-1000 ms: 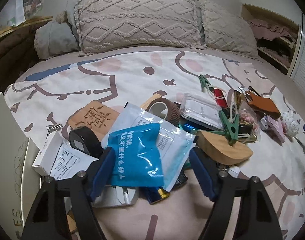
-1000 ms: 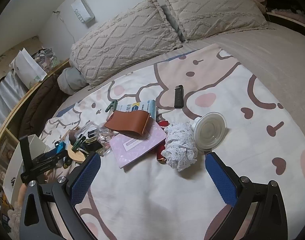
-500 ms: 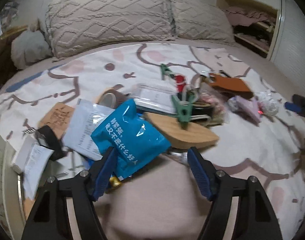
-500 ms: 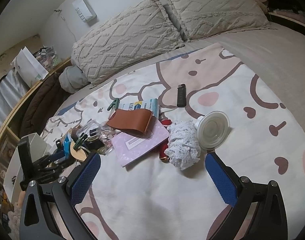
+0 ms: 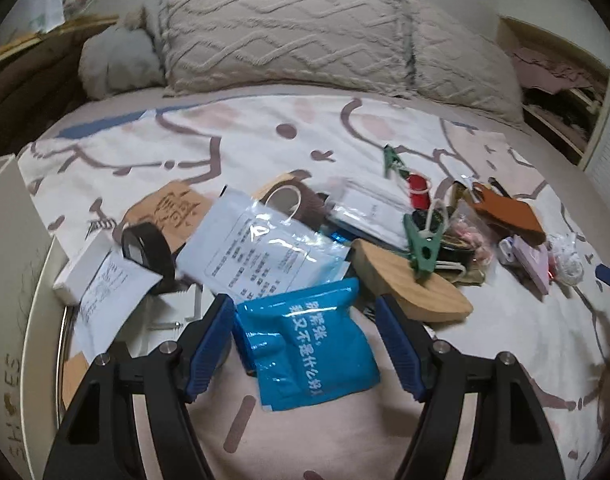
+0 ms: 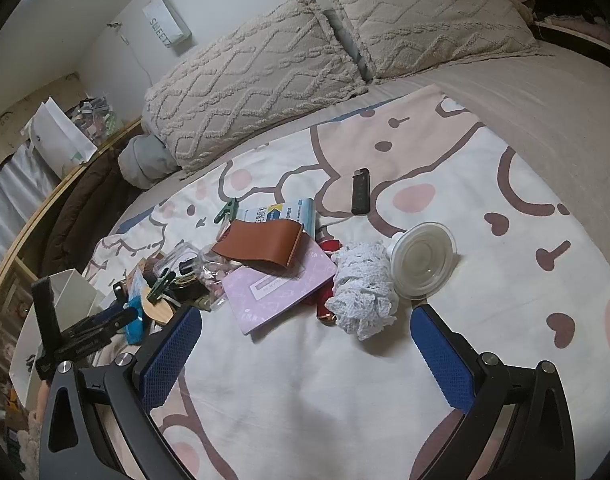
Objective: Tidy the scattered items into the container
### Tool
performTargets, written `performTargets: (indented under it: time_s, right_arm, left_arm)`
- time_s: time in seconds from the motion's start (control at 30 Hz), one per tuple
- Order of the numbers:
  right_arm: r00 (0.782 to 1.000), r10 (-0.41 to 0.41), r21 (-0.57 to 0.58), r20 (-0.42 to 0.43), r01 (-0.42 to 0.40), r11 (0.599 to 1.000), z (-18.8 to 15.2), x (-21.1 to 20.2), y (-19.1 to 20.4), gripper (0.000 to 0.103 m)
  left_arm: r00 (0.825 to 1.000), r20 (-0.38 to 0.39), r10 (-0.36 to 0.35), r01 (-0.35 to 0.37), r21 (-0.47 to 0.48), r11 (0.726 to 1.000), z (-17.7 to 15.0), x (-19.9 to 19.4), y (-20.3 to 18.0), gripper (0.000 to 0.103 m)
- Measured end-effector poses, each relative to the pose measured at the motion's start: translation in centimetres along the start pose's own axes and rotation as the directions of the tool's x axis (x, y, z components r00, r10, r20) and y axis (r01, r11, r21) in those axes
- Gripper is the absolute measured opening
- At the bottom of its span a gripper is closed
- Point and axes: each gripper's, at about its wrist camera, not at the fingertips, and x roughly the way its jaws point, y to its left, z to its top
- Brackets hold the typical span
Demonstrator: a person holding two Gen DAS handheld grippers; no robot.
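- My left fingers (image 5: 305, 344) are spread wide around the glossy blue foil pouch (image 5: 309, 348), which has swung back toward the white box container (image 5: 9, 280) at left.
- Right fingers (image 6: 301, 352) stay apart, empty, over the bed.
- Farther off, the pile waits.

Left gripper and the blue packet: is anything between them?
Nothing visible. The blue packet lies directly between the open fingers of the left gripper, its top edge overlapping the white pouch behind it.
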Motion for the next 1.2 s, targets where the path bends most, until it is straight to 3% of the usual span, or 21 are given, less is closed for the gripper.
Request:
performTargets:
  time_s: [0.2,0.37,0.5,0.53,0.63,0.67,0.7,0.77,0.97,1.2]
  right_arm:
    - [1.000,0.009,0.010,0.008,-0.009,1.000,0.0,0.0,-0.2,0.103]
    - [0.998,0.049,0.104,0.039,-0.052,0.993,0.1,0.0,-2.4,0.103]
    - [0.997,0.066,0.179,0.040,-0.072,0.981,0.1,0.1,-3.9,0.103]
    - [0.997,0.057,0.188,0.044,-0.064,0.980,0.1,0.1,-4.0,0.103]
    - [0.995,0.083,0.207,0.052,-0.092,0.974,0.0,0.4,-4.2,0.103]
    - [0.994,0.097,0.214,0.053,-0.106,0.971,-0.1,0.5,-4.3,0.097]
    - [0.993,0.106,0.219,0.052,-0.115,0.969,-0.1,0.7,-4.4,0.083]
    - [0.993,0.107,0.233,0.038,-0.113,0.966,-0.1,1.3,-4.7,0.064]
    - [0.997,0.080,0.210,0.019,-0.082,0.974,-0.6,2.5,-4.6,0.062]
    - [1.000,-0.011,0.141,0.018,0.009,0.990,-0.7,3.1,-3.8,0.043]
  left_arm:
    - [0.995,-0.082,0.064,-0.064,0.005,0.998,-1.0,1.2,-0.7,0.073]
    - [0.992,-0.098,0.081,-0.079,0.021,0.997,-1.4,1.5,-1.0,0.072]
    - [0.992,-0.101,0.071,-0.070,0.013,0.997,-1.4,1.5,-0.7,0.063]
    - [0.992,-0.100,0.074,-0.074,0.011,0.997,-1.4,1.5,-0.6,0.055]
    - [0.994,-0.097,0.052,-0.053,-0.009,0.999,-1.3,1.2,-0.2,0.055]
    - [0.994,-0.094,0.050,-0.051,-0.011,0.999,-1.3,1.1,-0.1,0.054]
    - [0.995,-0.089,0.050,-0.051,-0.009,0.999,-1.2,0.9,-0.1,0.054]
    - [0.996,-0.077,0.042,-0.043,-0.007,0.999,-1.2,0.4,-0.3,0.054]
    - [0.998,-0.056,0.013,-0.012,0.010,1.000,-1.4,-1.2,-1.2,0.054]
    - [0.999,-0.020,-0.030,0.031,0.052,0.998,-1.9,-3.8,-3.0,0.054]
